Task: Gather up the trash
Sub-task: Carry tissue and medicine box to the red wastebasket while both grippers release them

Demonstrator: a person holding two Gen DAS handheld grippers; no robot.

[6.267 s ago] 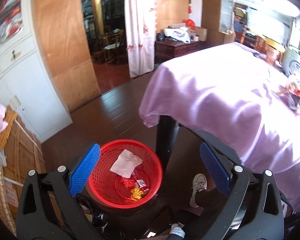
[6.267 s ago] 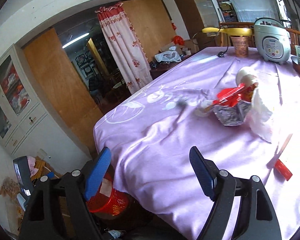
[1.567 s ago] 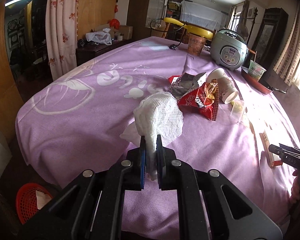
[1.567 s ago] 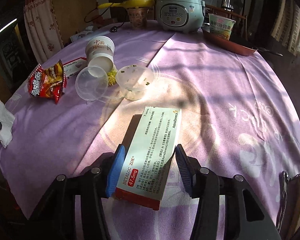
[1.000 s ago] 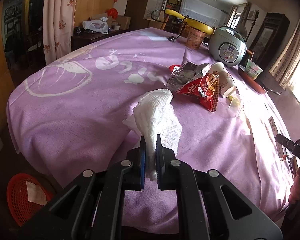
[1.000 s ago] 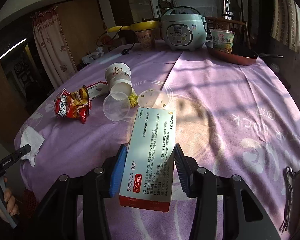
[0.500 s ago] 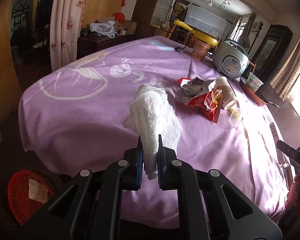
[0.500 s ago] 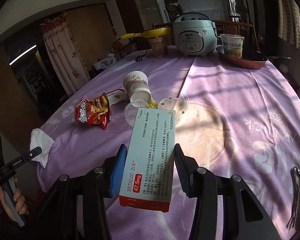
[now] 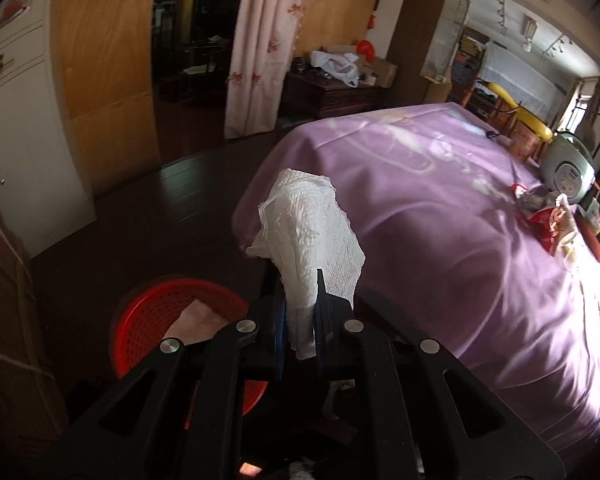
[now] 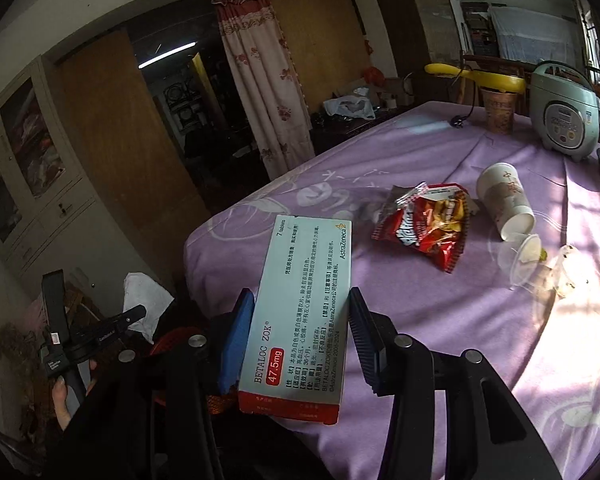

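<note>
Two grippers, one item in each. The left gripper [image 9: 300, 312] is clamped on one crumpled white paper towel [image 9: 312, 232]; the jaws are nearly together, with the towel's lower tail pinched between the blue pads and the bulk standing up and forward past the fingertips. The right gripper [image 10: 300, 328] is clamped on one flat medicine box [image 10: 304, 308], printed "BETALOC ZOK"; the pads press its two long sides, the red end sits back toward the gripper body and the white end projects forward beyond the fingertips.

One red mesh basket [image 9: 148, 320] stands on the dark floor, below and to the left of the left gripper's jaws, partly hidden by the gripper body. One pale sheet of paper [image 9: 198, 316] lies inside it. In the right wrist view the left gripper appears low on the left, held in a hand [image 10: 66, 396], with the towel showing above it.

Ahead and to the right of both grippers is one table under a purple cloth [image 10: 420, 320]. On the cloth, ahead of the medicine box and apart from it: one red snack bag [image 10: 428, 224], torn open; just right of it one paper cup [image 10: 504, 200] on its side; nearer than the cup, two clear plastic cups [image 10: 540, 264] tipped over close together.

Farther back on the table: one brown cup [image 10: 500, 110] and one pale rice cooker [image 10: 564, 120]. Beyond the table edge hangs one floral curtain [image 10: 264, 92].
</note>
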